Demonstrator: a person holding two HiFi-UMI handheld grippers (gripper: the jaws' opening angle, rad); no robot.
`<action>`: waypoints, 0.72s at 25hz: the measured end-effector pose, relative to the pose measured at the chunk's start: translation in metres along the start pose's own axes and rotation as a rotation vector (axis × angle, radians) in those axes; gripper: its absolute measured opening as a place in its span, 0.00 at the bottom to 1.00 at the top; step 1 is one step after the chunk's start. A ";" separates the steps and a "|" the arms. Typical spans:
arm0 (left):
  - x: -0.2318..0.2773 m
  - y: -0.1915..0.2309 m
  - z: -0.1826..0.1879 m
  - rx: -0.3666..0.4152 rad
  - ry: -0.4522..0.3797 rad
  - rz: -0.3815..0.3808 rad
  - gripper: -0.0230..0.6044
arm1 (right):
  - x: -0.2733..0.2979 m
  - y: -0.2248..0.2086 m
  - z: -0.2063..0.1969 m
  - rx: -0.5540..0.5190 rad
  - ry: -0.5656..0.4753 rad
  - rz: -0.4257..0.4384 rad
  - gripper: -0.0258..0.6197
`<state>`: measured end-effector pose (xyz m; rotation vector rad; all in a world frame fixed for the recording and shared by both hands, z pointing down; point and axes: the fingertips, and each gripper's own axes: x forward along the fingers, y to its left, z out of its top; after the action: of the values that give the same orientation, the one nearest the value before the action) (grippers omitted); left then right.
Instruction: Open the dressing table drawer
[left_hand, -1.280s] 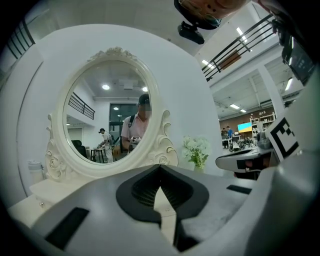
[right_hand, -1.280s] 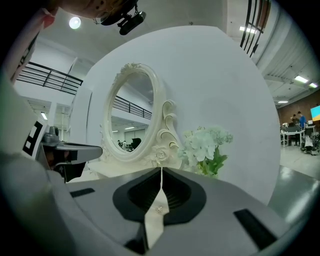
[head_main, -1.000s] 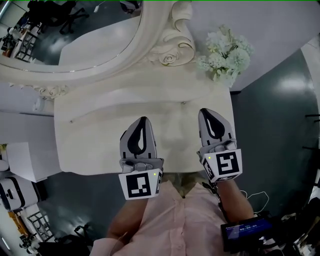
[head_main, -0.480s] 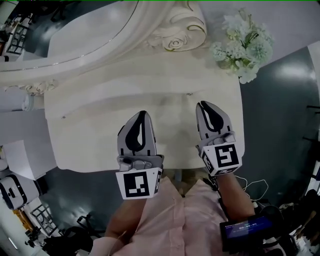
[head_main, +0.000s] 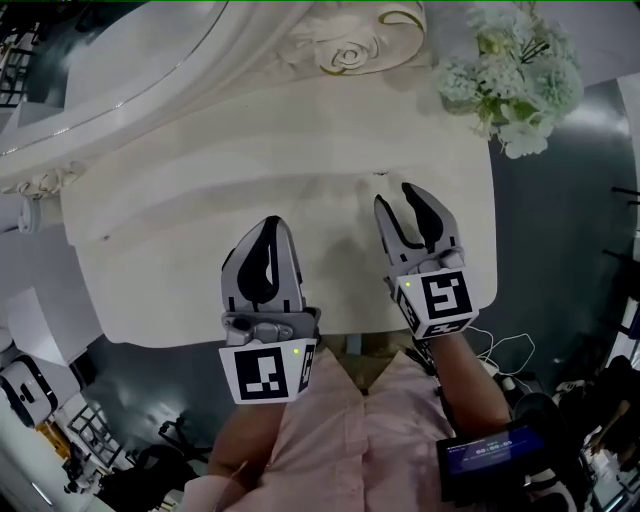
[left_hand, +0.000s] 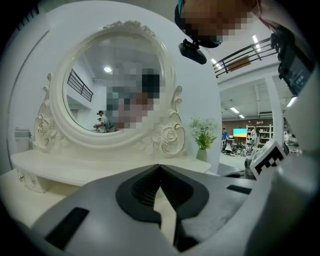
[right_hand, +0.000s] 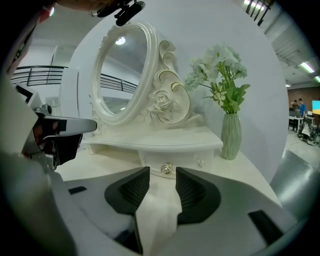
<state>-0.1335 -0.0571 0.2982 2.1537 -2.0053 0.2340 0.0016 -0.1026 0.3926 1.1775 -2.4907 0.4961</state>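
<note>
Head view – the mirror (head_main: 100, 50) is seen at the table's (head_main: 180, 260) upper left. The left gripper (head_main: 268, 225) is held over the tabletop, jaws together, nothing between them. The right gripper's (head_main: 398, 197) jaws have just been opening and are set apart, empty – the knob (right_hand: 166, 169) of the closed drawer (right_hand: 182, 161) is seen just beyond the gap, untouched. Flowers (head_main: 510, 75) are placed far right.

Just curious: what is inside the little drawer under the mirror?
Only the closed drawer front and its shiny knob show. The front covers whatever is inside, so the contents cannot be seen.
</note>
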 end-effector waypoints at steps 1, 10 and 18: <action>0.001 0.002 -0.001 0.000 0.003 0.000 0.07 | 0.002 0.000 -0.001 0.001 0.002 -0.005 0.28; 0.008 0.021 -0.013 -0.007 0.034 0.011 0.07 | 0.024 -0.005 -0.012 0.008 0.037 -0.042 0.29; 0.013 0.033 -0.018 -0.013 0.050 0.014 0.07 | 0.035 -0.009 -0.009 -0.011 0.073 -0.104 0.31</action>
<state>-0.1654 -0.0677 0.3193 2.1059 -1.9895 0.2736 -0.0109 -0.1274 0.4177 1.2541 -2.3536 0.4875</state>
